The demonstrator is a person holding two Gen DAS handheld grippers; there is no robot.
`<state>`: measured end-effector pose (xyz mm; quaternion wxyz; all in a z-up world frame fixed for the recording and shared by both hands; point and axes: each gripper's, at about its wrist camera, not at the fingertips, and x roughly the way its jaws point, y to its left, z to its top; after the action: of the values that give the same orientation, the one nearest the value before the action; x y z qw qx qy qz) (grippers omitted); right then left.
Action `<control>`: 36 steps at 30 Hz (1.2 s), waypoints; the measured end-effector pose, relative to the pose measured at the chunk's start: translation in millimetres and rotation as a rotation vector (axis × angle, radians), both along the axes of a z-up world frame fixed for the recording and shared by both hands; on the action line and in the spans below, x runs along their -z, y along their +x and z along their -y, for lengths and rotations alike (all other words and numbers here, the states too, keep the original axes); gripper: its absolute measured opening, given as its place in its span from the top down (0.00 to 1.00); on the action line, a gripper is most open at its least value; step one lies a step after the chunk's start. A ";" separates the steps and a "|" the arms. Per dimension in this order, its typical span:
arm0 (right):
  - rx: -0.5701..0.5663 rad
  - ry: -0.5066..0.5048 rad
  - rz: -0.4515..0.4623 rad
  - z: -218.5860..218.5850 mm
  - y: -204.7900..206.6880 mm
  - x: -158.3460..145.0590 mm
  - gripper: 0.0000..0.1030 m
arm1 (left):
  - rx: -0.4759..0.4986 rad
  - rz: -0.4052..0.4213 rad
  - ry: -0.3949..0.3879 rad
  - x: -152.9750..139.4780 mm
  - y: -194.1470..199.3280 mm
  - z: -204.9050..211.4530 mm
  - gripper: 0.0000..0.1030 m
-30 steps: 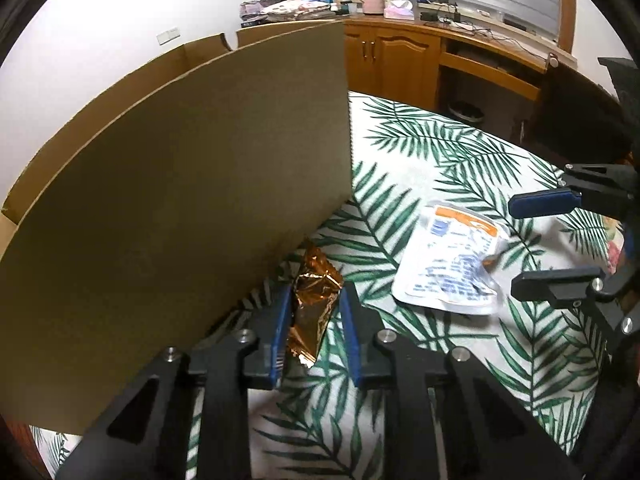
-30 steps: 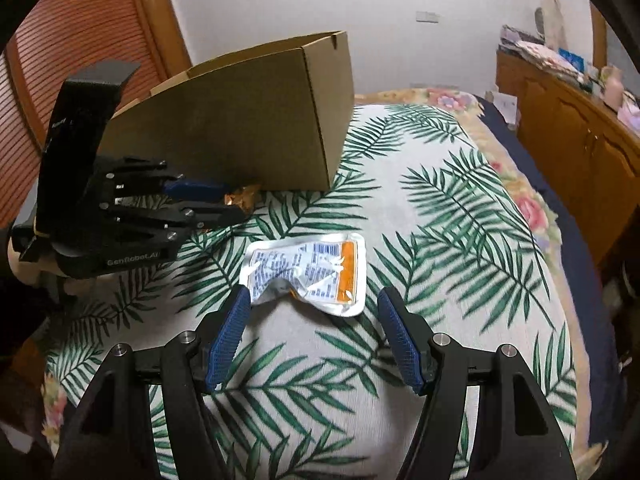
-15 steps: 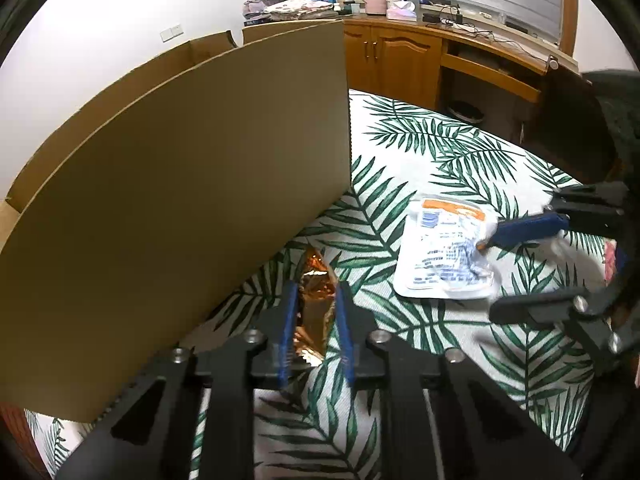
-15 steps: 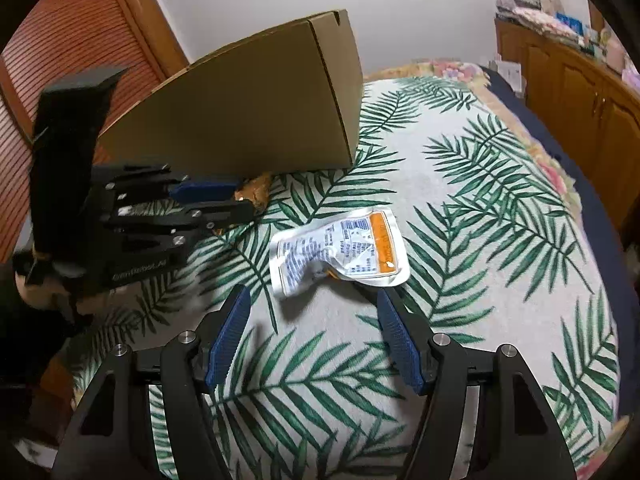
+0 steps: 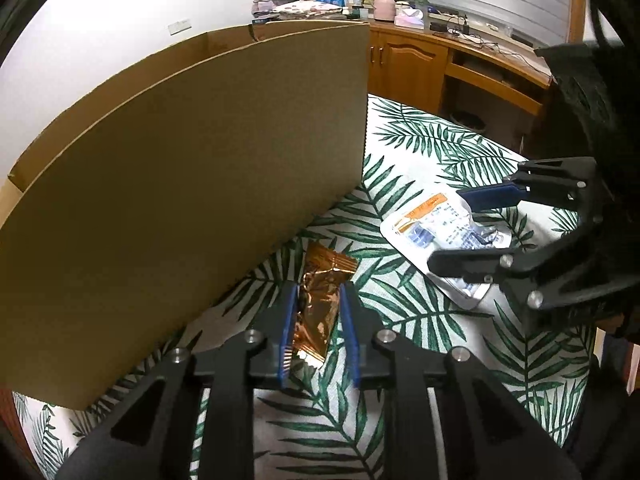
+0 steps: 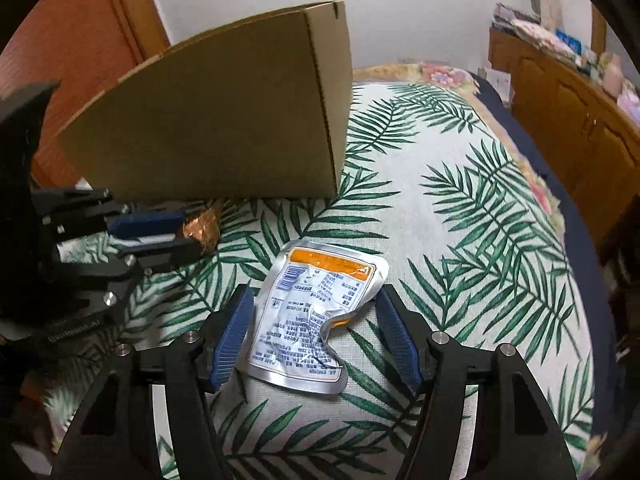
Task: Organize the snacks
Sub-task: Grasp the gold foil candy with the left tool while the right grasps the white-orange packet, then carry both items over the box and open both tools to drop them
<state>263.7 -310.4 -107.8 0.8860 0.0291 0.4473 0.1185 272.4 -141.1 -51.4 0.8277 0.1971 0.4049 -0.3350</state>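
Our left gripper has clamped the copper wrapper beside the cardboard box; our right gripper, jaws wide, has slid around the silver pouch on the tablecloth. Both snacks look nearly ready for boxing.

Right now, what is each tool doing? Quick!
Left tool: closed on the copper snack wrapper.
Right tool: open, its fingers either side of the silver pouch, not squeezing.

Crinkled copper wrapper beside cardboard box; silver pouch, apparently flat
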 end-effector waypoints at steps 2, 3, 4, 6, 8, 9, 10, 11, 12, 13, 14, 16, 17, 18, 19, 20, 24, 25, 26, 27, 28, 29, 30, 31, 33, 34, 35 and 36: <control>-0.010 -0.048 0.010 -3.6 -1.0 1.7 0.42 | -0.003 -0.003 -0.002 1.3 2.3 -0.8 0.79; -0.013 -0.073 0.016 -4.9 -2.3 2.5 0.45 | -0.006 -0.002 0.000 2.2 3.1 -1.2 0.79; -0.018 -0.088 0.021 -5.5 -3.7 3.0 0.46 | -0.006 0.000 0.000 2.5 2.7 -1.2 0.79; -0.027 -0.086 0.024 -4.3 -5.6 3.1 0.55 | -0.004 0.001 -0.001 2.9 2.7 -1.4 0.80; -0.030 -0.088 0.027 -3.3 -7.2 2.8 0.60 | -0.005 0.002 -0.002 3.2 2.2 -1.8 0.85; -0.034 -0.085 0.029 -3.0 -7.7 2.8 0.62 | -0.008 0.002 -0.004 3.2 2.1 -2.2 0.86; -0.039 -0.079 0.031 -2.4 -8.6 2.5 0.66 | -0.010 0.000 -0.006 2.8 1.9 -2.7 0.86; -0.037 -0.071 0.033 -1.1 -9.5 2.1 0.69 | -0.014 -0.002 -0.012 2.4 1.9 -3.8 0.87; -0.036 -0.064 0.035 -0.4 -10.9 1.2 0.70 | -0.018 -0.002 -0.015 2.3 1.6 -5.1 0.88; -0.035 -0.053 0.035 1.3 -11.5 1.0 0.71 | -0.023 0.005 -0.018 1.5 0.4 -6.6 0.89; -0.035 -0.040 0.037 3.4 -12.3 1.1 0.72 | -0.027 0.008 -0.020 0.9 -0.3 -7.5 0.90; -0.034 -0.023 0.041 5.6 -13.4 0.8 0.74 | -0.037 0.011 -0.031 -0.6 -1.3 -10.5 0.91; -0.033 -0.017 0.046 6.0 -15.6 -0.7 0.75 | -0.041 0.013 -0.033 -1.0 -2.3 -12.2 0.91; -0.032 -0.014 0.050 6.5 -15.3 -1.4 0.76 | -0.046 0.018 -0.036 -2.0 -3.1 -14.1 0.91; -0.031 -0.013 0.058 6.7 -17.5 -3.5 0.77 | -0.047 0.018 -0.038 -2.6 -3.5 -15.1 0.92; -0.031 -0.012 0.062 7.3 -18.6 -4.9 0.77 | -0.049 0.020 -0.041 -3.3 -3.9 -16.1 0.92; -0.032 -0.006 0.072 7.3 -22.0 -7.2 0.77 | -0.064 0.038 -0.058 -8.7 -6.2 -19.9 0.94; -0.031 0.000 0.076 7.6 -23.2 -8.3 0.77 | -0.068 0.039 -0.062 -10.6 -7.1 -19.7 0.94; -0.030 0.005 0.080 8.4 -24.6 -10.0 0.77 | -0.072 0.040 -0.069 -13.1 -7.5 -20.3 0.95; -0.028 0.009 0.084 8.9 -26.5 -12.9 0.77 | -0.074 0.043 -0.077 -16.7 -8.5 -21.4 0.95; -0.027 0.012 0.088 9.6 -27.8 -15.4 0.77 | -0.074 0.047 -0.080 -19.3 -9.9 -21.7 0.95; -0.028 0.013 0.095 9.8 -29.7 -19.0 0.77 | -0.073 0.055 -0.084 -23.2 -11.4 -22.2 0.96; -0.029 0.012 0.101 10.1 -31.0 -22.3 0.77 | -0.074 0.063 -0.087 -26.7 -12.7 -22.7 0.96; -0.031 0.010 0.111 10.1 -33.3 -27.0 0.77 | -0.075 0.073 -0.090 -30.7 -14.3 -23.5 0.96; -0.031 0.010 0.127 9.8 -36.1 -34.8 0.77 | -0.080 0.088 -0.097 -36.8 -16.4 -25.6 0.97; -0.030 0.012 0.139 9.5 -38.2 -39.7 0.77 | -0.085 0.096 -0.105 -40.8 -17.2 -27.5 0.97; -0.030 0.013 0.147 8.9 -39.3 -43.0 0.77 | -0.088 0.101 -0.113 -44.1 -17.8 -29.1 0.97; -0.029 0.013 0.155 8.3 -40.9 -47.1 0.77 | -0.091 0.106 -0.125 -49.0 -19.1 -31.7 0.97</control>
<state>222.7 -318.7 -60.7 0.9160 0.0190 0.3768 0.1363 253.3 -109.4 -2.4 0.8730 0.1439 0.3474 -0.3106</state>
